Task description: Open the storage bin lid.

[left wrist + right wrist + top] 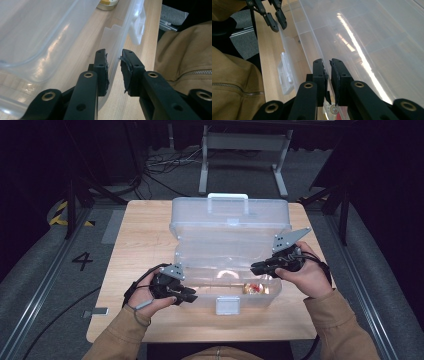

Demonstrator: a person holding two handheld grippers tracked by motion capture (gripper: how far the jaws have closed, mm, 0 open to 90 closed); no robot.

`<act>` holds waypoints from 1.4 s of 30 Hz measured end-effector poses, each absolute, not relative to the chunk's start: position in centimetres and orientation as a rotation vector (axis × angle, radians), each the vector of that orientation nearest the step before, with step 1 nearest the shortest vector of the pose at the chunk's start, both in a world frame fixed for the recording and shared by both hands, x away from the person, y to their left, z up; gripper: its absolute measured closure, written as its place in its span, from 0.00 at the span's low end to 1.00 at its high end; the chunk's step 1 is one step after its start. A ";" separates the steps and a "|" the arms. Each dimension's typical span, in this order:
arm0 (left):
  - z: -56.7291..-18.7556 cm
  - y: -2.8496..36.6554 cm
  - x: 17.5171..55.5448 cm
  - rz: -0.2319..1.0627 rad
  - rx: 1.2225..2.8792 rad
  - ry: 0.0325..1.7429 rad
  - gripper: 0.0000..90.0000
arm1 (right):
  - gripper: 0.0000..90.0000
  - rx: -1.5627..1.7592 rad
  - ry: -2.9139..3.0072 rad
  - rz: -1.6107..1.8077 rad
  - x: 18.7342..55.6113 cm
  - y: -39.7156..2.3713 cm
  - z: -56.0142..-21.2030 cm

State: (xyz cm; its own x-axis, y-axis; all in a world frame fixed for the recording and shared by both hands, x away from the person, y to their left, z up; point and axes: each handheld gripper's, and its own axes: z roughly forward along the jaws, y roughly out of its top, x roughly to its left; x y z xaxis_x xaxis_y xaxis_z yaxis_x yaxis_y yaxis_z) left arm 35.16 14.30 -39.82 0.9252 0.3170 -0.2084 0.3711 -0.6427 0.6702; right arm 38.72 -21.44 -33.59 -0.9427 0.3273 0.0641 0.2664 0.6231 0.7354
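left tool [192, 296] | astride box [227, 257] front wall | right tool [255, 267] | nearly closed

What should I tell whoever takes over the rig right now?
Left gripper: jaws astride the front wall of the clear plastic storage box, a small gap showing; a firm grip cannot be told.
Right gripper: jaws nearly closed at the box's right side; whether they pinch the wall is unclear.
Box sits mid-table, lid up, white latch hanging at the front, a small round item inside.
Done: box is open.
Left: probably closing the lid and latching it.
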 end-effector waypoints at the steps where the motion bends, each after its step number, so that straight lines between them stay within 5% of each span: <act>1: -39.4 14.5 35.1 -0.091 2.295 0.478 0.85 | 0.92 0.506 2.759 1.233 38.7 -21.4 -33.6; 10: -35.7 15.4 34.5 -0.027 2.177 0.460 0.90 | 0.92 0.506 2.745 1.234 38.6 -21.4 -33.6; 42: -32.0 16.4 35.5 0.170 1.966 0.617 0.95 | 0.91 0.518 2.729 1.256 38.3 -21.6 -33.9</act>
State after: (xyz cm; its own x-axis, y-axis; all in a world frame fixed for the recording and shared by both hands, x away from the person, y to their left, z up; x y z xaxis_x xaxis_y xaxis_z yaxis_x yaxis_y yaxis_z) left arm 35.51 16.38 -32.04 0.8586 0.4910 -0.1470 0.3466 -0.3449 0.8723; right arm 38.32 -21.55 -33.86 -0.9381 0.3418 0.0561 0.2649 0.6036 0.7520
